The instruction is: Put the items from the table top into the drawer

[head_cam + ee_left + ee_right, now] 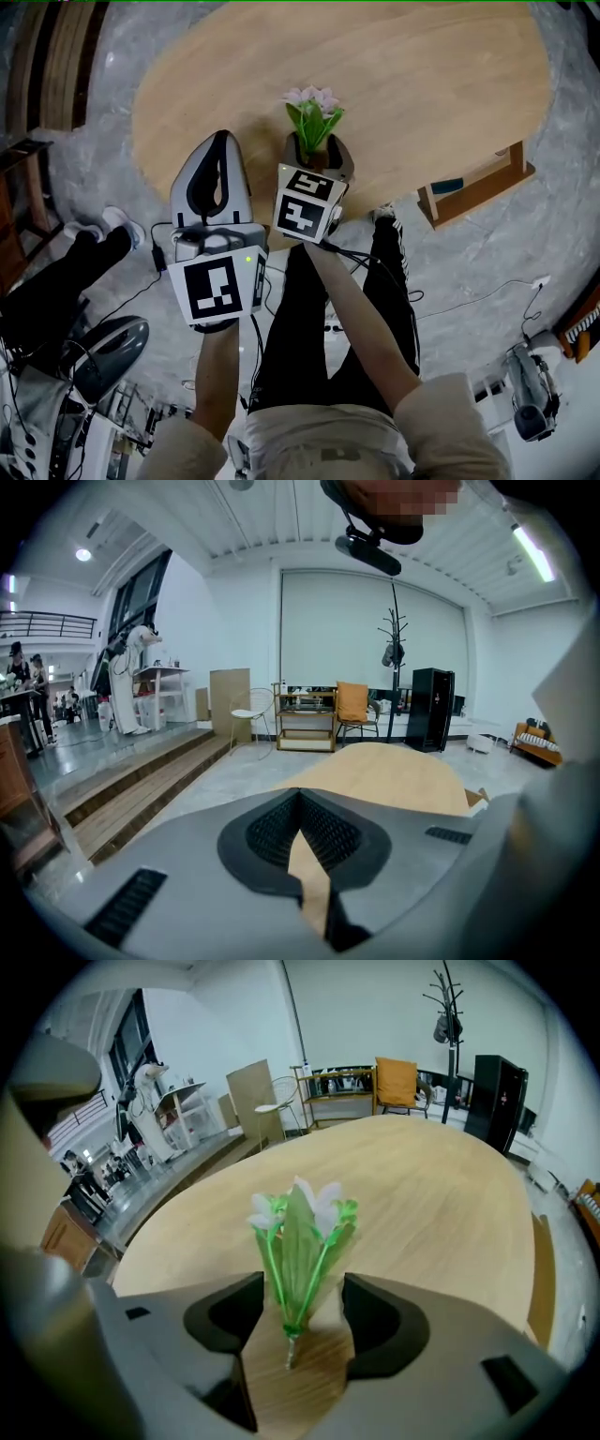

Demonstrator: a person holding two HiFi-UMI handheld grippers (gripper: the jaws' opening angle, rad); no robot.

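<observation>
Right tongs (298,1305) apart, straddling flower sprig (300,1232) on tabletop (441,1194); left tongs (300,806) together, empty. Sprig likely light, flimsy: grip low on stems.

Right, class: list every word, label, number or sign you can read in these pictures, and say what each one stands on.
No readable words, numbers or brands in any view.
The cube on the left gripper and the cube on the right gripper: black-and-white square markers, not text.
The person's waistband mark: too blurred to read.
</observation>
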